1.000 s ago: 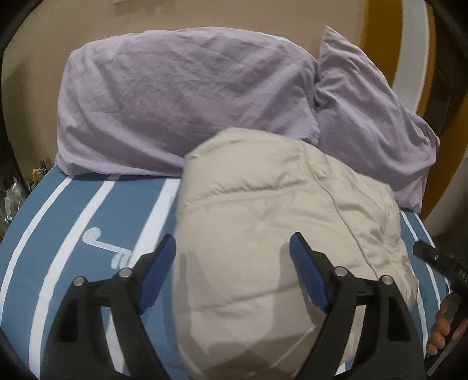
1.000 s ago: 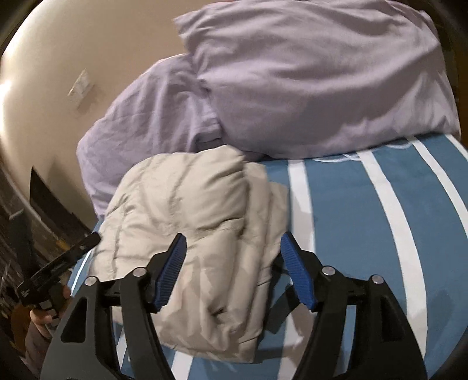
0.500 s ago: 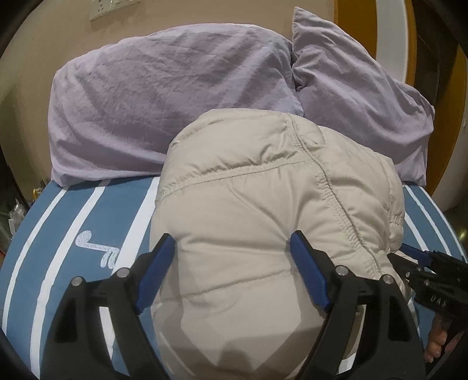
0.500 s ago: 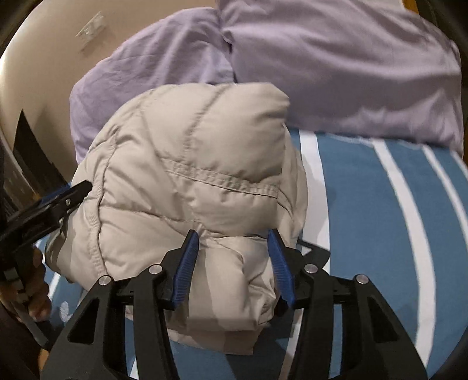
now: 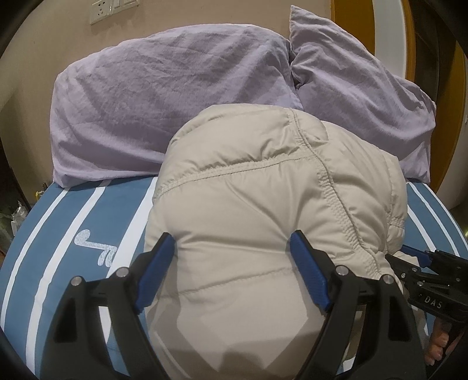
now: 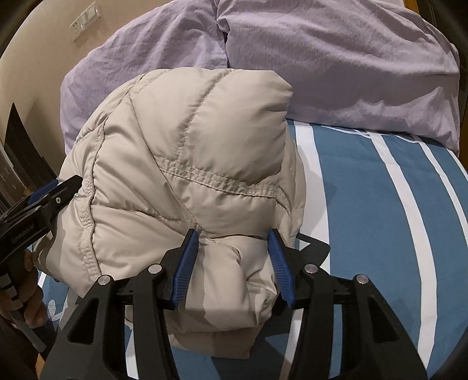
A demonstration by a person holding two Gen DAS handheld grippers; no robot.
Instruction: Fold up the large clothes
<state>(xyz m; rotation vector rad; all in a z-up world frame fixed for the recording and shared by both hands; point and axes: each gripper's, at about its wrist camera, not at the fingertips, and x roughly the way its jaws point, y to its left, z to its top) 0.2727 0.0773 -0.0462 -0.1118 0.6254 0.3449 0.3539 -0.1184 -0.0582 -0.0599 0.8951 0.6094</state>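
Note:
A beige quilted puffer jacket [image 5: 263,210] lies folded into a thick bundle on the blue bed cover with white stripes [image 5: 58,233]. It also fills the right wrist view [image 6: 181,175]. My left gripper [image 5: 231,269] is open, its blue pads on either side of the bundle's near end. My right gripper [image 6: 234,266] has its pads pressed against a bulging fold at the bundle's near edge, partly closed on it. Each gripper shows at the edge of the other's view, touching the jacket's side.
Two lilac pillows [image 5: 163,99] [image 6: 336,64] lean against the beige wall behind the jacket. A wall socket plate [image 6: 83,19] is above them. A bedside area with small items [image 5: 17,210] lies left of the bed. An orange and white panel [image 5: 389,38] stands at the right.
Both grippers moved in toward the jacket, which now looks much bigger. The right gripper's jaws narrowed onto the near fold. The left jaws stayed wide open.

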